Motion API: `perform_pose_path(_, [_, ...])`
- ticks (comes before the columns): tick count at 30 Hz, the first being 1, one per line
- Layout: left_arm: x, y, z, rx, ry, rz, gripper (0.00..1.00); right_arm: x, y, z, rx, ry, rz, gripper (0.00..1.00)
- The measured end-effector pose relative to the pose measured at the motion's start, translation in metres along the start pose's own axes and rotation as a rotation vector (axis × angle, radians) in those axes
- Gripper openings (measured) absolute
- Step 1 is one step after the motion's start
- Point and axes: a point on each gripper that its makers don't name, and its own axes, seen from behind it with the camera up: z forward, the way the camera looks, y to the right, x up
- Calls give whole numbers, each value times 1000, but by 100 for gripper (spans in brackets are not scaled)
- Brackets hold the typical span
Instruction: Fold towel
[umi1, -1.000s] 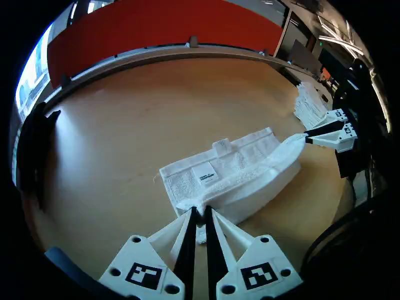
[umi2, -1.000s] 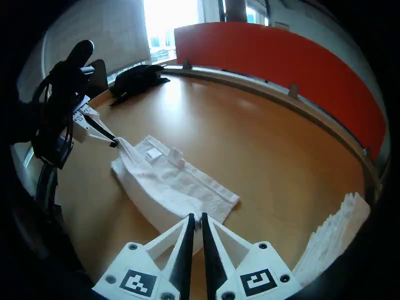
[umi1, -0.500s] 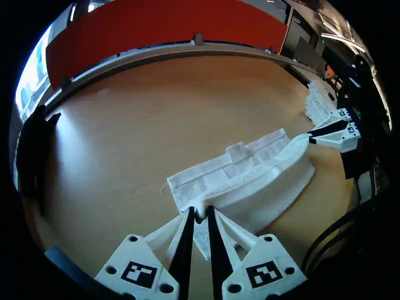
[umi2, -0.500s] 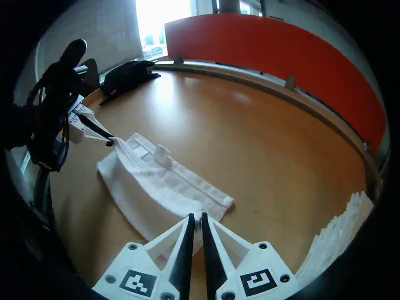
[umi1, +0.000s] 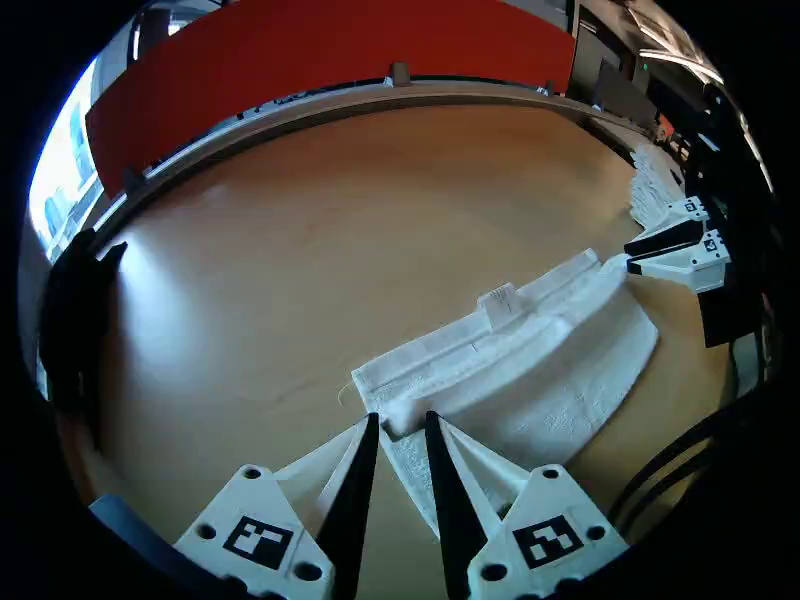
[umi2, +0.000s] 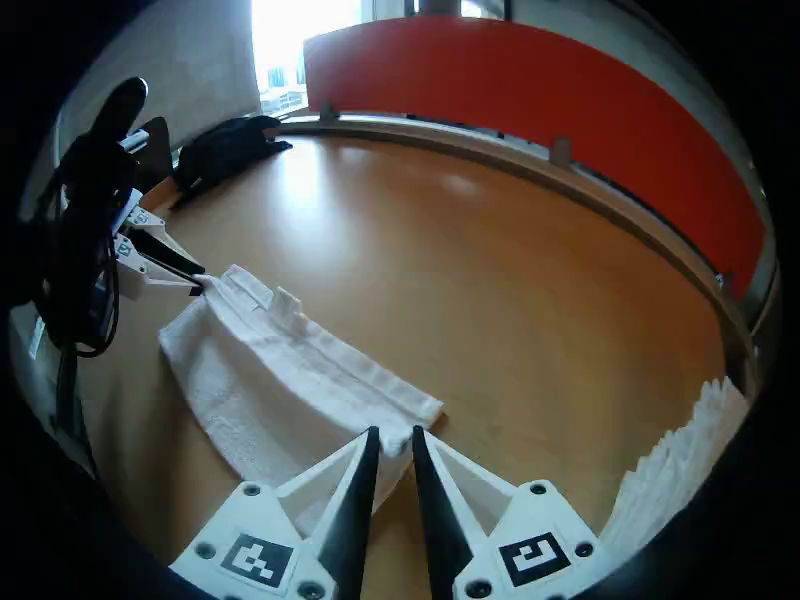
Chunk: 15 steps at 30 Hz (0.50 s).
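The left hand-held gripper (umi1: 400, 420) and right hand-held gripper (umi2: 395, 433) have just parted slightly, releasing the white terry towel (umi1: 530, 370); this fold looks laid.

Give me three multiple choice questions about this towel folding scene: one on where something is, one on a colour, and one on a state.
1. In the right gripper view, where is the stack of white cloths?
A. on top of the towel
B. at the table's right edge
C. beside the black bag

2. What colour is the panel behind the table?
A. blue
B. green
C. red

3. How is the towel lying?
A. folded, flat on the table
B. rolled into a ball
C. hanging off the edge

Answers:
1 B: the stack sits at the far right, apart from the towel.
2 C: the panel along the table's far side is red.
3 A: it lies flat, with one layer doubled over another.
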Motion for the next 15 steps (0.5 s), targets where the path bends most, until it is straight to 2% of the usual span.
perform_pose_path(5, [5, -7, -1, 17, 12, -3, 45, 0, 5, 1, -17, -6, 3, 27])
perform_pose_path(7, [6, -9, -3, 20, 16, -9, 57, 0, 6, 0, -21, -4, 2, 30])
perform_pose_path(8, [6, -10, -4, 21, 17, -13, 64, 0, 7, -1, -23, -2, 1, 35])
perform_pose_path(13, [3, -12, -9, 17, 17, -36, 97, 0, 10, -4, -39, 9, -2, 79])
perform_pose_path(15, [2, -14, -11, 22, 20, -45, 97, 0, 9, -5, -38, 12, -1, 90])
